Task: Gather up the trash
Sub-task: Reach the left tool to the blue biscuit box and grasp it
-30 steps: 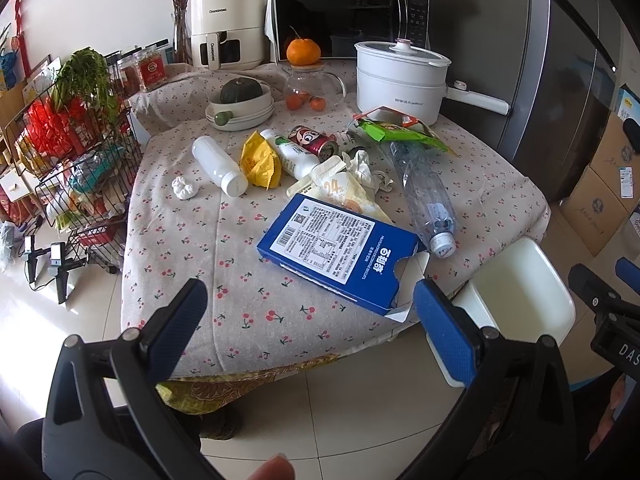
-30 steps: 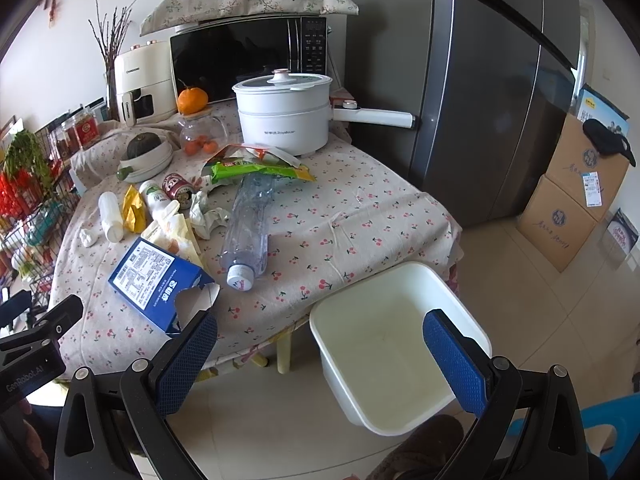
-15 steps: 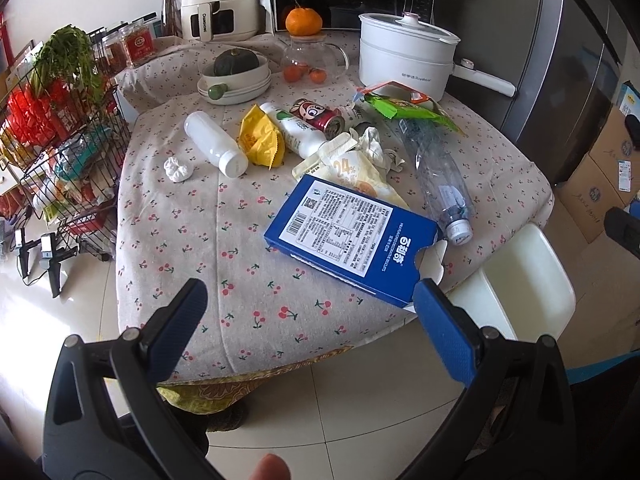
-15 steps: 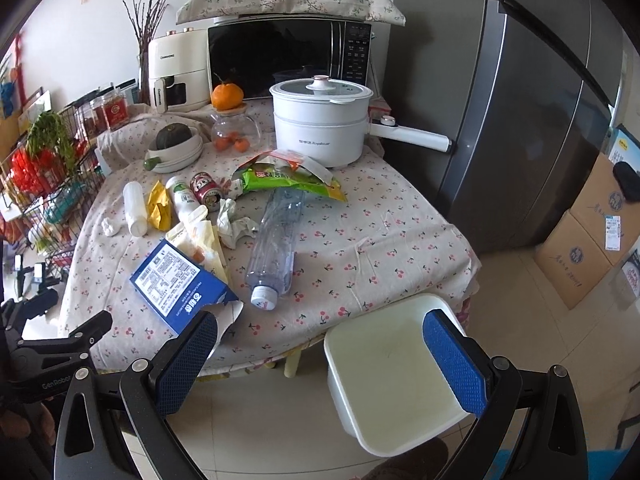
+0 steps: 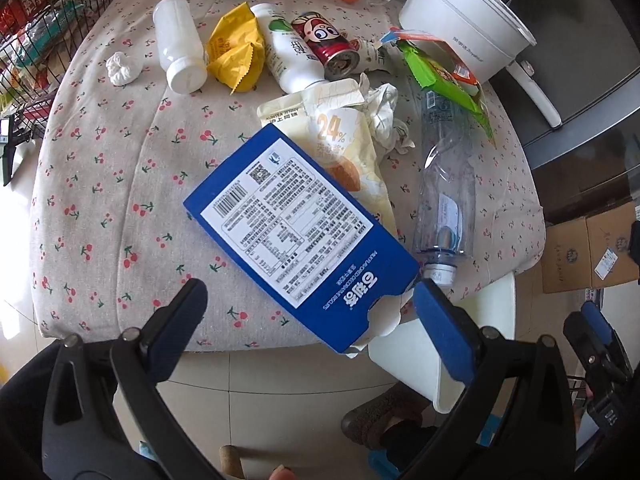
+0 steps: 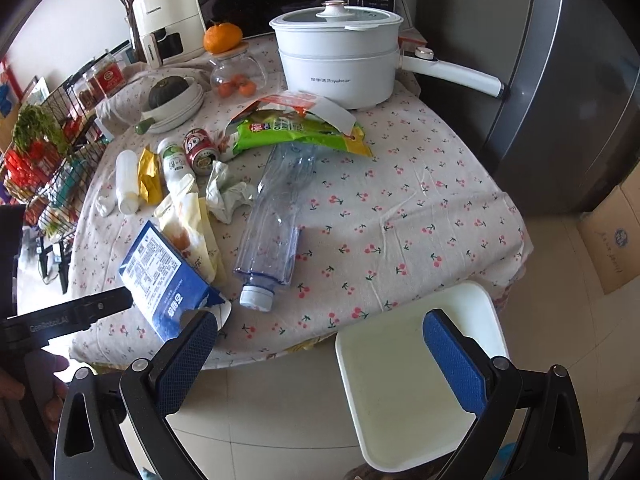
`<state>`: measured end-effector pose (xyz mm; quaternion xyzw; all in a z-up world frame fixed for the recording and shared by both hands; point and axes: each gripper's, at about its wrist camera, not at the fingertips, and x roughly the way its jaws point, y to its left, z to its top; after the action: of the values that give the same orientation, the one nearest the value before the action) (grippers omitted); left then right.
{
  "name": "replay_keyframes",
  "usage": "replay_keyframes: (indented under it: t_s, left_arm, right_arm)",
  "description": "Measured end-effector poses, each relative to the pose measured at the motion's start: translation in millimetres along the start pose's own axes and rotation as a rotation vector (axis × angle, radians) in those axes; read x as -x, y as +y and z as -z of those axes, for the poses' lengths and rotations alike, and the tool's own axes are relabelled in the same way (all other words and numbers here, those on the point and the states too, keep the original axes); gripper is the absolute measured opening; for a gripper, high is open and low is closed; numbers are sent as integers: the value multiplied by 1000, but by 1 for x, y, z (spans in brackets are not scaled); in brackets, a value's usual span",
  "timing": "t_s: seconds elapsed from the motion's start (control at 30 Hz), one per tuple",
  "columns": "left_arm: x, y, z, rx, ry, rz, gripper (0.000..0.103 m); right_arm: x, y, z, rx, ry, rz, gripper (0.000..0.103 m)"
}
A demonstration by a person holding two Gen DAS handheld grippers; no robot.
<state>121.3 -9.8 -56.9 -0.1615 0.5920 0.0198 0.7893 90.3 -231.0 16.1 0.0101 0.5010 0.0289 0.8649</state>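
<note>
The left tongs (image 5: 306, 300) hang wide open just short of the blue box (image 5: 298, 220), which lies flat at the near edge of the bench (image 5: 100, 184) with its torn end overhanging. Beyond the box sit a cream pouch (image 5: 348, 148), crumpled paper (image 5: 386, 116), a white bottle (image 5: 178, 50), a yellow wrapper (image 5: 238, 50) and a red can (image 5: 328, 46). A clear plastic bottle (image 5: 446, 184) lies right of the box, cap toward the edge.

The right tongs (image 6: 320, 334) are also spread open, holding nothing, poised over the white bin (image 6: 404, 384) that stands on the floor right of the box. Only this view shows the bin's whole inside, plus the green snack bag (image 6: 296, 132) and the white pot (image 6: 338, 62) far behind the box. The left view catches just a corner of the bin.
</note>
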Motion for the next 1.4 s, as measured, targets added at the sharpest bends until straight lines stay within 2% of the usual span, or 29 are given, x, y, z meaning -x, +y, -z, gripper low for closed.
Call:
replay_keyframes:
  t_s: [0.13,0.37,0.5,0.6,0.67,0.8,0.93,1.03,1.17,1.23,1.3,1.37,1.4]
  left_arm:
    - [-25,-16,-19,103,9,-96,102]
    - [-51,-10,-28,296,1,-170,102]
    - [-56,-10,-32,320,-10,-209,102]
    - [-61,-3,-32,331,13,-240,102]
    - [-67,4,-30,356,41,-235,103]
    - [-65,12,-28,356,22,-209,103]
    - [-63,17,-22,300,24,-168,103]
    - [-63,29,-22,258,25,-108,102]
    - [-53,43,-24,128,-12,-49,96]
    - [-42,42,-27,20,-53,-11,79]
    - [-33,44,-30,-64,-65,-5,71]
    - [-34,51,-32,-87,-22,-9,72]
    - [-36,56,-31,-82,6,-17,79]
  right_arm:
    - [9,-15,-5,-16,-33,51,103]
    - [15,-25,-2,-12,-39,50,103]
    - [14,-30,-1,-12,-45,94,103]
    - [9,-33,-1,-22,-33,100,103]
    - [5,-34,0,-28,-20,99,103]
    - [-4,-29,0,-23,4,95,103]
    - [-8,-25,-3,-13,11,90,103]
    - [-14,-27,-9,-39,26,75,103]
    - [-27,-28,-15,-84,60,51,103]
    - [-33,-25,-17,-96,76,36,103]
    - [-39,-20,-18,-99,92,27,103]
    - [-44,-14,-19,-90,102,26,103]
    - [-47,-11,-20,-83,106,29,103]
